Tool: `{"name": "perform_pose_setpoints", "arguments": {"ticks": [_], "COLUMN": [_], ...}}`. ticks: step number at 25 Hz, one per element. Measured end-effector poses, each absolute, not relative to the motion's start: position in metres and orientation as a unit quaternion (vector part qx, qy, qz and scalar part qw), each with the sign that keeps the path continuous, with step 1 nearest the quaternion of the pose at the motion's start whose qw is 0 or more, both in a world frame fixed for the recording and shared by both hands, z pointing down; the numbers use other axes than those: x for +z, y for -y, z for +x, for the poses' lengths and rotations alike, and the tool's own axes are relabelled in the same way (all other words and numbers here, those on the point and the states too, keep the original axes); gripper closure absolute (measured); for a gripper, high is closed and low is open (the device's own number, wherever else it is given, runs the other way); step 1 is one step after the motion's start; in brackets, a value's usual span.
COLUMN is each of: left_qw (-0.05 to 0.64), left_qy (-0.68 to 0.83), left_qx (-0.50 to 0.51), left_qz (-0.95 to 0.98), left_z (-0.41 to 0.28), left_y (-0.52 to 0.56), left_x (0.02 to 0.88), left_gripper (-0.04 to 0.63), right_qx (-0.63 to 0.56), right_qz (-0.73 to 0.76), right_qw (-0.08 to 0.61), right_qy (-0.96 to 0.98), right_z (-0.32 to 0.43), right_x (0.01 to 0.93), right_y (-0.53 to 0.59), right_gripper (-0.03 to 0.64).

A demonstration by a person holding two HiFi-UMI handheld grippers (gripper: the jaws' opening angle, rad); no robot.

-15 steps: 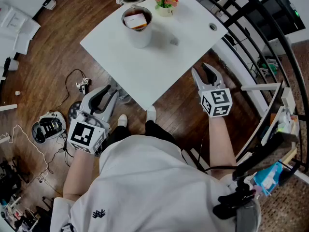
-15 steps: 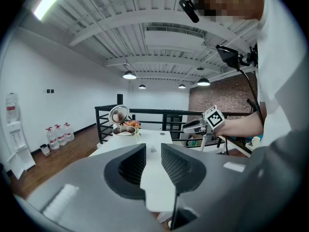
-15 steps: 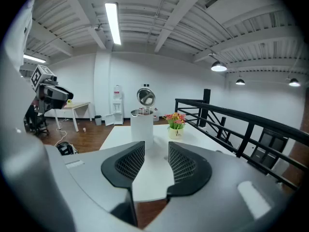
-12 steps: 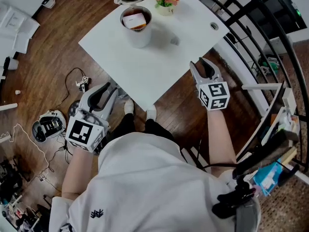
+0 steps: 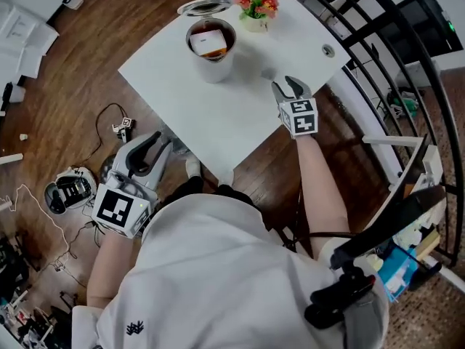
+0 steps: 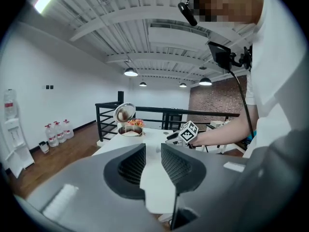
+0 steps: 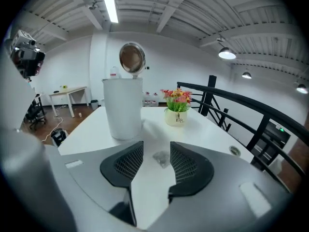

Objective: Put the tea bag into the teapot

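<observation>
The teapot [image 5: 211,46], a white-walled metal pot with its round lid [image 5: 205,6] tipped open, stands at the table's far side; something pale and brown shows inside it. The tea bag [image 5: 268,72], small and greyish, lies flat on the white table [image 5: 218,111] to the right of the pot. My right gripper [image 5: 285,87] hovers just short of it, open; in the right gripper view the tea bag [image 7: 161,158] lies on the tabletop in the gap between the jaws [image 7: 157,164], untouched. My left gripper [image 5: 164,139] hangs open and empty off the table's near-left edge.
A small pot of flowers [image 5: 256,6] stands behind the teapot. A round grommet hole [image 5: 329,49] sits near the table's right edge. A black railing [image 5: 378,64] runs along the right. Cables and a black device [image 5: 69,189] lie on the wooden floor to the left.
My right gripper has moved forward from beside the table's corner to over the tabletop, right up to the tea bag. The left gripper has barely shifted.
</observation>
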State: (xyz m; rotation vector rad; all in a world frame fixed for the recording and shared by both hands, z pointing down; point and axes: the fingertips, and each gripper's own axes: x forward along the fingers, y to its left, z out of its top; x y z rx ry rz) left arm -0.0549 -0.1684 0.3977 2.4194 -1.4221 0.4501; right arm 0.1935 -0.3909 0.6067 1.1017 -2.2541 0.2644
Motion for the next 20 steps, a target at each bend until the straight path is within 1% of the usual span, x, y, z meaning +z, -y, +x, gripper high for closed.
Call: {"name": "perform_pose_setpoints", "arguments": {"ticks": [7,14,17,20], "left_qw": [0.175,0.194,0.195,0.195], "left_qy": [0.521,0.541,0.542,0.545], "left_qx": [0.172,0.179,0.182,0.177], "left_qz": [0.817,0.799,0.797,0.796], "left_z": [-0.082,-0.096,-0.100,-0.102], "left_y": [0.163,0.158,0.157,0.155], "left_x": [0.414,0.426,0.428,0.429], "left_gripper": [0.515,0.515,0.515,0.515], "right_qx": [0.127,0.147,0.158,0.164], "right_qz": [0.413,0.409,0.414,0.416], "right_qw": [0.348,0.376,0.365,0.360], "right_qy": [0.832,0.818,0.819,0.819], "right_z": [0.185,0.177,0.174,0.173], "right_x": [0.679,0.717,0.721,0.720], "right_y": [0.431,0.451,0.454,0.451], "right_gripper": [0.438,0.433,0.456,0.500]}}
